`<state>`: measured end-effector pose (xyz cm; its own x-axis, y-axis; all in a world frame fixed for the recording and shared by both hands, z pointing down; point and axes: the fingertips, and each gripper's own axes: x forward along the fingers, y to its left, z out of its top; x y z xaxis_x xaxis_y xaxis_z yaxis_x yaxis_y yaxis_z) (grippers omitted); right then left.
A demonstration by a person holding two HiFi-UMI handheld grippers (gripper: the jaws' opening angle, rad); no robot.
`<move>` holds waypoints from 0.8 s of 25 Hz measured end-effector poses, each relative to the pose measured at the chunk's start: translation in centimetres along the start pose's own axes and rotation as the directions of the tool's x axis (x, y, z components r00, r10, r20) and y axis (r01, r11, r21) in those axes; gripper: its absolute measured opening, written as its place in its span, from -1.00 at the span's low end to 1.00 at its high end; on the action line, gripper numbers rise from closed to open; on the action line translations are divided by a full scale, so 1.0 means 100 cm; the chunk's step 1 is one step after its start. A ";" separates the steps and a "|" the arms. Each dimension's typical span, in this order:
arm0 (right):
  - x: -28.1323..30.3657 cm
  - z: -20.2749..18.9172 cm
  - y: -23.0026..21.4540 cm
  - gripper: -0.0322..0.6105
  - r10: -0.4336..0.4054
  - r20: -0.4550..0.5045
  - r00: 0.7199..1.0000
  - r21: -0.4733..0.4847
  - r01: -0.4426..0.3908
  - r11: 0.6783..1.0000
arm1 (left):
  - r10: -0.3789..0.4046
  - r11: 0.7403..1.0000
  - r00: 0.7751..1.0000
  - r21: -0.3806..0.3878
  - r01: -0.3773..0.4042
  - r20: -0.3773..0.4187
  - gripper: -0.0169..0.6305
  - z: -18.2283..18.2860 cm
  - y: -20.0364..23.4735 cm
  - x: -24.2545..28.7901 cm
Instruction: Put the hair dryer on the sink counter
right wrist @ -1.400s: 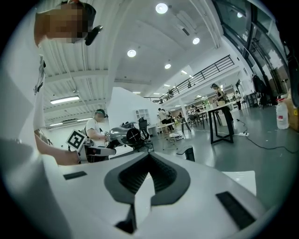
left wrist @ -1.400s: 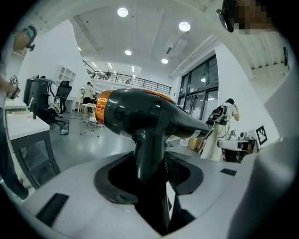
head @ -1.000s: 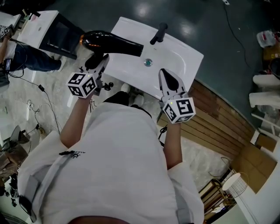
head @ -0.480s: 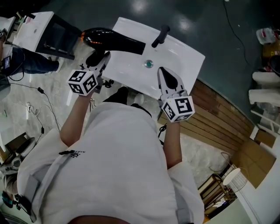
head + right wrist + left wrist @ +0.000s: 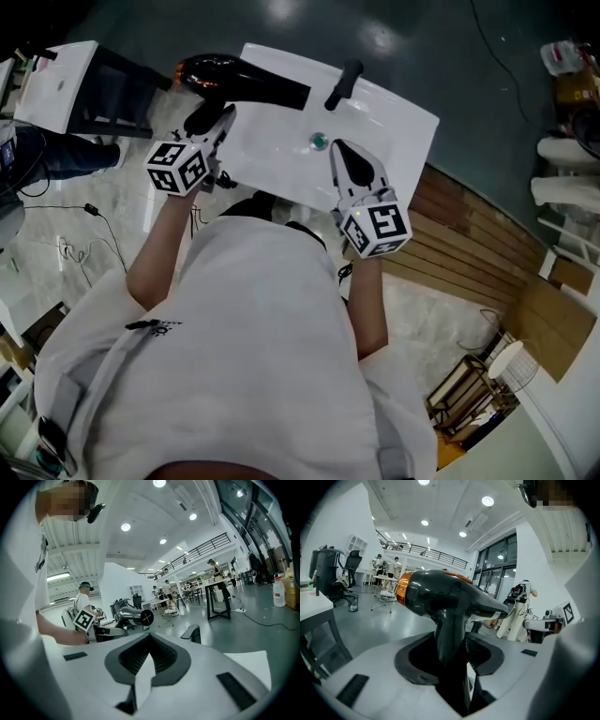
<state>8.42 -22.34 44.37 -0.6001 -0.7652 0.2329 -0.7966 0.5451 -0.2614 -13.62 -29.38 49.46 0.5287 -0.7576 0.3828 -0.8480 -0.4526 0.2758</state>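
A black hair dryer (image 5: 248, 82) with an orange rear ring is held level above the back left of the white sink (image 5: 398, 117). My left gripper (image 5: 208, 120) is shut on its handle, and in the left gripper view the handle (image 5: 446, 634) runs down between the jaws with the dryer's body (image 5: 440, 595) above them. My right gripper (image 5: 339, 150) hovers over the basin near the drain (image 5: 319, 141), jaws together and holding nothing. In the right gripper view the hair dryer (image 5: 133, 616) shows ahead on the left, its nozzle turned toward my right gripper (image 5: 149, 637).
A black faucet (image 5: 342, 82) stands at the sink's back edge, just right of the dryer's nozzle. Another white counter (image 5: 61, 80) and a person stand far left. Wooden slats (image 5: 469, 244) lie to the right, with cables on the floor (image 5: 84, 202).
The hair dryer stays in the left gripper's grip at nearly the same place over the sink. The right gripper has edged slightly toward the drain. The head view has shifted a little.
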 end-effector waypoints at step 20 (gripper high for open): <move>0.070 -0.032 -0.010 -0.88 -0.049 -0.101 0.994 0.047 0.054 0.997 | -0.058 0.998 0.983 -0.011 0.057 -0.175 -0.39 -0.037 0.050 0.113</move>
<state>4.75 -27.17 49.22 -0.5646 -0.7526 0.3389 -0.8235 0.4861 -0.2925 -11.77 -38.49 58.41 0.5754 -0.6357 0.5146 -0.8159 -0.4898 0.3073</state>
